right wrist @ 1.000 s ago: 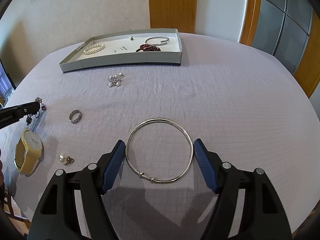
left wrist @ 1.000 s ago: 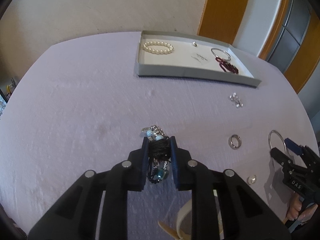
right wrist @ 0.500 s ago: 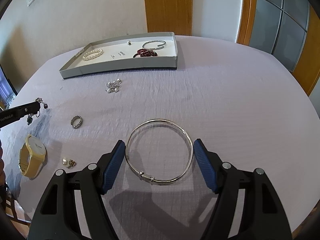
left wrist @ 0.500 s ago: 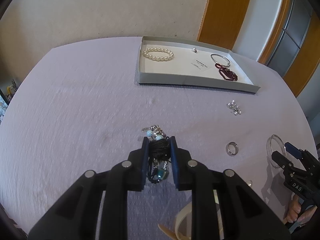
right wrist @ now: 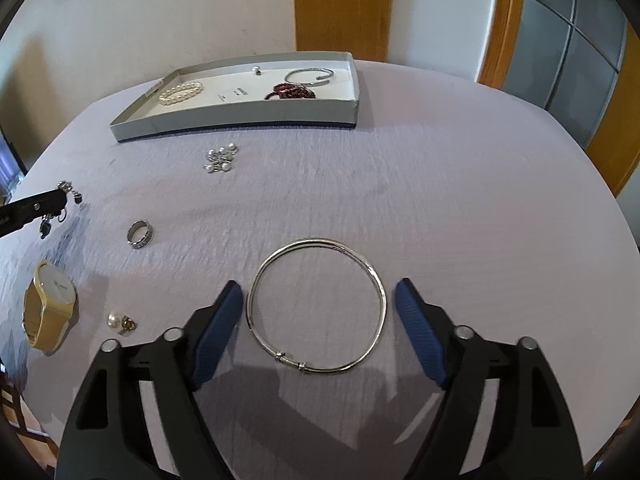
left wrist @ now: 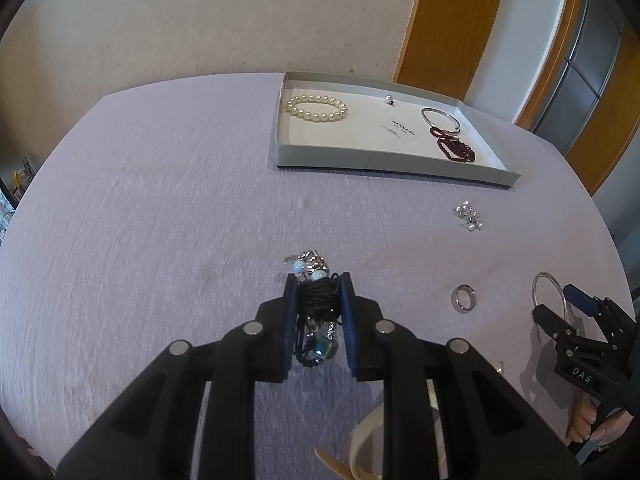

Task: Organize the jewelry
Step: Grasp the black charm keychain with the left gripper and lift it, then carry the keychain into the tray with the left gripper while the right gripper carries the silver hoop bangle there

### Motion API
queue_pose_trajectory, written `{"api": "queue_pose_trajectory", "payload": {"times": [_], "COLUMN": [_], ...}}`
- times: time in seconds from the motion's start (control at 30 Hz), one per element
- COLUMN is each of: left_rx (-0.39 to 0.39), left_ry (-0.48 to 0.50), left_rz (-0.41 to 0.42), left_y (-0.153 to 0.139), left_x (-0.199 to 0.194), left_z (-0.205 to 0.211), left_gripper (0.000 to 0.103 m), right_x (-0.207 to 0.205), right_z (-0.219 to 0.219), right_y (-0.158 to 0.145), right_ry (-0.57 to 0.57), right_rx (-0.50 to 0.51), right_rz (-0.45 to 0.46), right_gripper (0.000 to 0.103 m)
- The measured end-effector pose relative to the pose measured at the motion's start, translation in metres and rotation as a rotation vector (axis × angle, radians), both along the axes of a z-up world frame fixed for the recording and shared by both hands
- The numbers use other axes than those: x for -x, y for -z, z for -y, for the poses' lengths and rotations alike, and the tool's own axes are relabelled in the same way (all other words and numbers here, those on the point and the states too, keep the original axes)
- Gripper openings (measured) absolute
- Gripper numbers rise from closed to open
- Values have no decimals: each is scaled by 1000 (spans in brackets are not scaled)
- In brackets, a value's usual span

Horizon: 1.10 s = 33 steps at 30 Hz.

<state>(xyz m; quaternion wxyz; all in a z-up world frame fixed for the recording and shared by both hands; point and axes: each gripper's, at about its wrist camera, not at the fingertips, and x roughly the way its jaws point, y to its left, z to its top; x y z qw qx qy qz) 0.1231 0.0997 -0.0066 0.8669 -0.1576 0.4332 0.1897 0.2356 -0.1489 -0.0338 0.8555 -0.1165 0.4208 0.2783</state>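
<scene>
In the left wrist view, the left gripper (left wrist: 318, 312) is clamping a tangled black cord bracelet (left wrist: 316, 300) with blue beads, carrying it above the lilac tablecloth (left wrist: 140, 220), well short of the grey tray (left wrist: 384, 158). Charms are dangling below and ahead of the jaws, so a loose end is likely to snag on the tray wall, or the bundle could slip out if the squeeze eases. The tray is already holding a pearl bracelet (left wrist: 316, 108) and a dark red bead string (left wrist: 454, 145); dropping the cord on these risks a knot.

In the right wrist view, the right gripper (right wrist: 319, 312) is standing wide open around a thin silver bangle (right wrist: 378, 280) lying flat on the cloth. Closing on such a slim hoop may make it pop sideways or skate off. A ring (right wrist: 140, 234), a yellow watch (right wrist: 48, 306) and pearl earrings (right wrist: 221, 157) are lying loose nearby.
</scene>
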Motion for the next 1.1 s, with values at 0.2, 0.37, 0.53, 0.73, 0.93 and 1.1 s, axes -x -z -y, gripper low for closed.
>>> {"api": "queue_pose_trajectory", "payload": {"times": [0.2,0.37,0.53,0.73,0.93,1.1], "left_rx": [-4,-8,-22,-20,-18,-18], "left_ry": [4,8,6,7,15,21], "left_rz": [2,12,24,25,32,43], "left_y": [1,-3,-6,-6,-9,-15], "left_x": [-1,0,-1,-2,-5,-7], "left_z": [1,2,1,0,-1,-2], "left_gripper": [21,21,21,21,21,21], "right_x": [3,5,4,7,7,7], "right_z": [1,1,3,4,4,1], "right_y": [1,0,-6,-13,-26,-40], "right_ry": [-11,-7,1,-1,-2,-9], "right_rx": [-2,-3,-17,-29,-40,-47], "right_rz": [6,11,22,32,48,68], "right_gripper": [71,71,71,71,71,71]}}
